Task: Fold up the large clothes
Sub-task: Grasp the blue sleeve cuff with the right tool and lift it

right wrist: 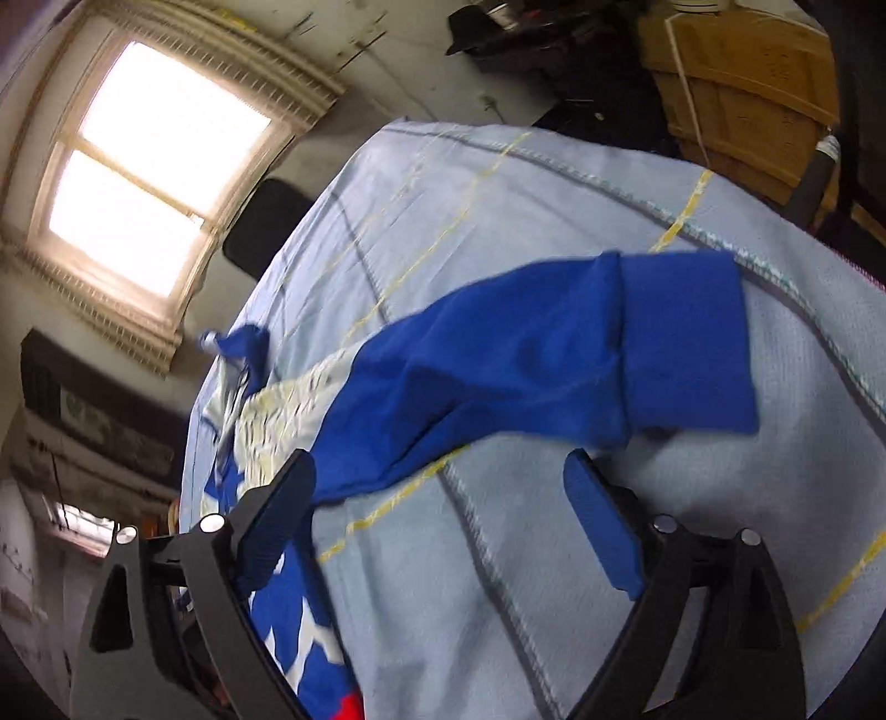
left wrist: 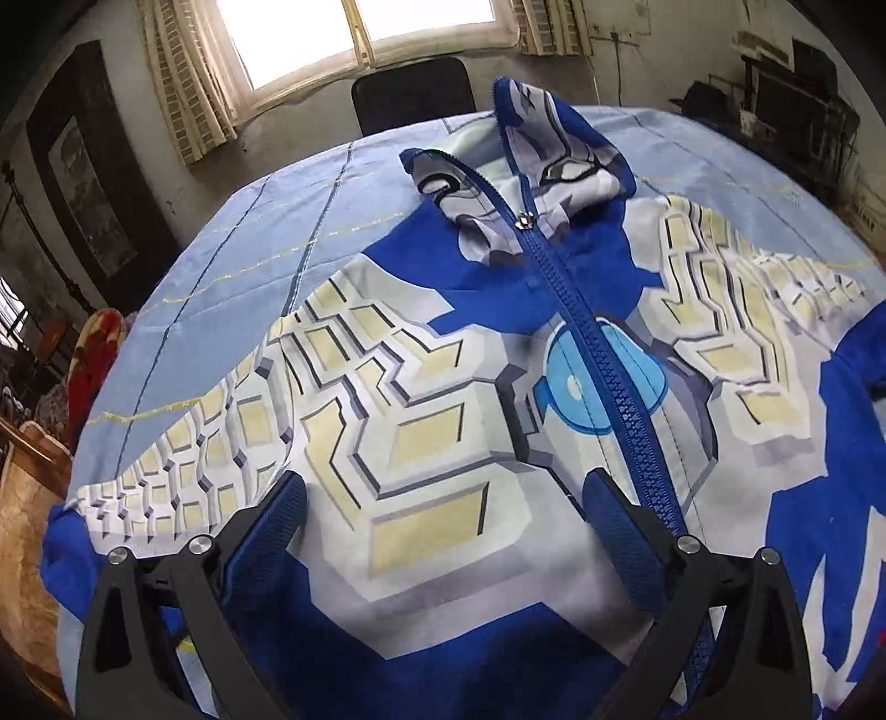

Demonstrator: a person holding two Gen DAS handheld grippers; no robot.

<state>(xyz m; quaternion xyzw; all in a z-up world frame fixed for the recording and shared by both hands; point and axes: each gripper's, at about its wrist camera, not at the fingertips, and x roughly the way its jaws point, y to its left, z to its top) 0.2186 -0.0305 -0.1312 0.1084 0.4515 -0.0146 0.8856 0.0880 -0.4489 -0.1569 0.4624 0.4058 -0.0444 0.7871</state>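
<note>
**One hoodie flat on the table, both grippers spread and holding nothing**

Nearest thing in the left wrist view is the left gripper [left wrist: 443, 498], fingers spread wide over the chest of the hoodie [left wrist: 421, 387], nothing pinched between them. The right gripper [right wrist: 437, 498] is spread too, over bare tablecloth [right wrist: 554, 581], with its left finger just beside the sleeve [right wrist: 526, 354].

Count so far: one hoodie, zipped up, with one blue zipper [left wrist: 609, 376] running up the middle. It lies face up on the light blue cloth, front print showing. One sleeve stretches out toward the right, blue cuff [right wrist: 686, 343] at the end.

Farther back, the hood [left wrist: 531, 160] is bunched at the top. Behind the table: one dark chair [left wrist: 412, 102] and one bright window [left wrist: 354, 33].

No containers that I can make out.
</note>
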